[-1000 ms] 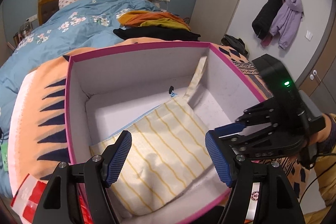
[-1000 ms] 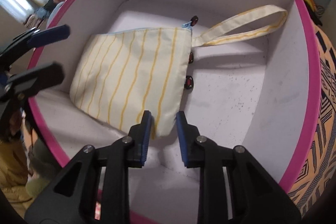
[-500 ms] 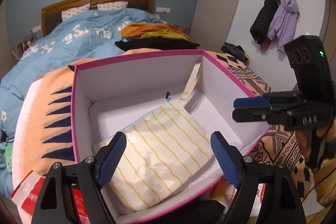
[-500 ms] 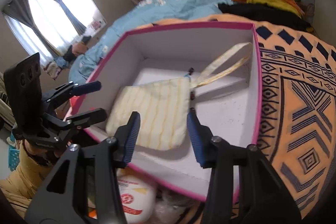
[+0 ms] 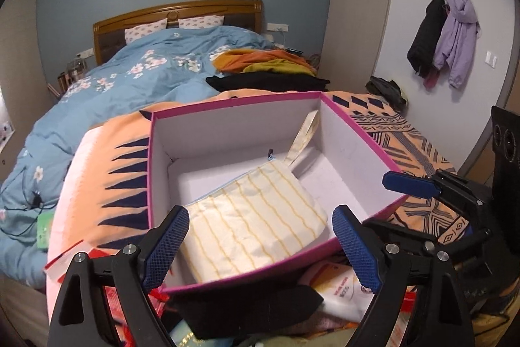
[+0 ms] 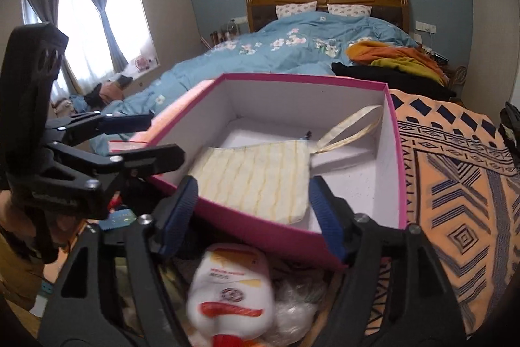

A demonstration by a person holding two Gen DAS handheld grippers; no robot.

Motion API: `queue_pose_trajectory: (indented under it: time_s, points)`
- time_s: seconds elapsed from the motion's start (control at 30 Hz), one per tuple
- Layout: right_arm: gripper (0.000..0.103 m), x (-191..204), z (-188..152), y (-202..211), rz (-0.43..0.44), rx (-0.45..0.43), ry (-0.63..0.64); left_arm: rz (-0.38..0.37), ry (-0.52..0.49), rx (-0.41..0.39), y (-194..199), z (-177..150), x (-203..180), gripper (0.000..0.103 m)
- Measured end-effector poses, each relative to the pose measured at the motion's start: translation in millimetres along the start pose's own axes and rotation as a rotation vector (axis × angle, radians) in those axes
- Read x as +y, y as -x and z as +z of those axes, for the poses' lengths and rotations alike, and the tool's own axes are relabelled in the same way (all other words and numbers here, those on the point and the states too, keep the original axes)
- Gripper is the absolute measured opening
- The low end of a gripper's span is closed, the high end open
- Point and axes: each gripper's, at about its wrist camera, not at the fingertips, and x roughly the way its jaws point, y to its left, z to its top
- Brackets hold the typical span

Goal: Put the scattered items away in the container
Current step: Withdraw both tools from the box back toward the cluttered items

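Note:
A white box with a pink rim [image 5: 234, 107] [image 6: 302, 78] sits on an orange patterned blanket. A cream pouch with yellow stripes [image 5: 256, 213] [image 6: 256, 174] lies flat inside it, its strap leaning on the far wall. My left gripper [image 5: 260, 218] [image 6: 146, 137] hovers in front of the box's near rim. Its jaws are opening and hold nothing. My right gripper [image 6: 253, 187] [image 5: 419, 204] hangs at the near right corner, jaws also opening and empty. Below the box lie a white bottle with red print [image 6: 230, 285] [image 5: 341, 291] and a black item [image 5: 247, 304].
A red and white packet [image 5: 65, 262] lies at the box's left. The blanket [image 6: 455, 184] runs to the right. Behind are a blue floral duvet [image 5: 130, 86], piled orange and black clothes [image 5: 266, 70], and coats on wall hooks [image 5: 442, 34].
The right gripper let go of the pouch's corner, opened wide and drew back out of the box. The left gripper also backed off, rose and widened. The pouch stayed in the box.

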Motion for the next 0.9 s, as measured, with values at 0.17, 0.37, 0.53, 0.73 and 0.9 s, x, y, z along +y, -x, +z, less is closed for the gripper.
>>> queue_pose_trajectory:
  time_s: [0.17,0.37,0.53,0.73,0.9]
  points:
    - [0.08,11,-6,11,-0.024,-0.024,0.012,-0.005,0.032,-0.003,13,-6,2,0.092]
    - [0.082,25,-14,22,-0.063,-0.044,0.044,0.061,0.042,-0.025,27,-15,-4,0.092]
    - [0.082,30,-21,29,-0.083,-0.058,0.051,0.071,0.06,-0.057,45,-24,-6,0.092]
    - [0.082,34,-28,40,-0.077,-0.076,0.054,0.082,0.088,-0.093,69,-35,-7,0.092]
    - [0.082,41,-35,48,-0.066,-0.08,0.068,0.093,0.087,-0.098,81,-53,-8,0.092]
